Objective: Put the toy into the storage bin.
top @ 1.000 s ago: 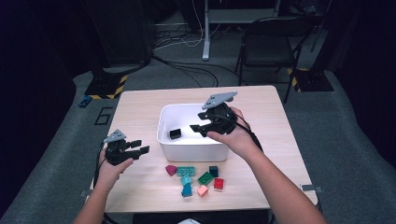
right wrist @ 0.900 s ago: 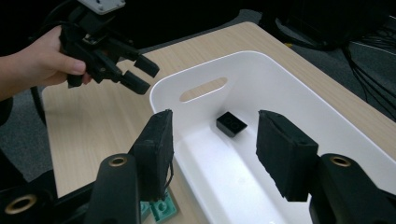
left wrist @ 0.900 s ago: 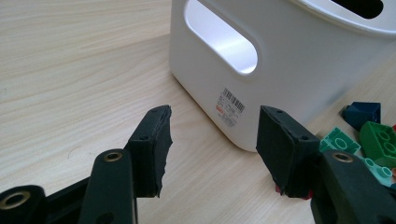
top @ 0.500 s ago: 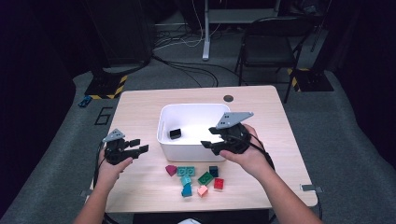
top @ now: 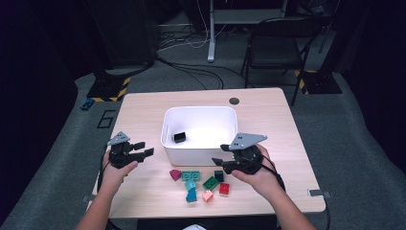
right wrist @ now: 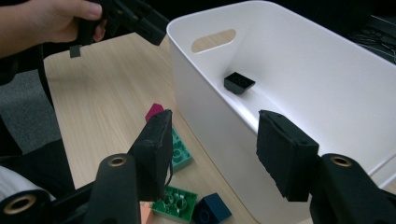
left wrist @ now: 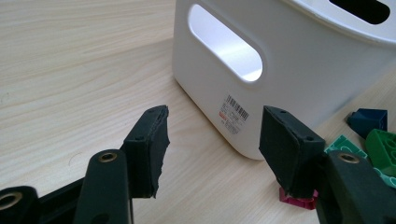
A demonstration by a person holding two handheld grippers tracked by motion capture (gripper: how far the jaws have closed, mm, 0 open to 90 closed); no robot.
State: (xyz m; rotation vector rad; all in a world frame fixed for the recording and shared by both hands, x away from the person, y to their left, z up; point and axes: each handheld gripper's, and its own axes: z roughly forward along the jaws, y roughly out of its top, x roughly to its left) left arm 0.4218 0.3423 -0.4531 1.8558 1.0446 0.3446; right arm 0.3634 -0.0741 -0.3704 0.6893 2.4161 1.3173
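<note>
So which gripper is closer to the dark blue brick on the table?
The right gripper: it hovers just beside the dark blue brick, by the bin's front wall. The left gripper is off past the bin's left end.

A white rectangular bin (top: pixel 200 143) with rounded corners and oval handle cut-outs is set upright near the middle of the table. One black brick (top: pixel 179 137) lies flat on its floor near the left wall. Just in front of the bin, loose bricks are scattered together on the tabletop: magenta (top: pixel 175 175), teal (top: pixel 190 176), blue (top: pixel 191 195), green (top: pixel 210 182), navy (top: pixel 219 175), salmon (top: pixel 207 195) and red (top: pixel 223 188).
</note>
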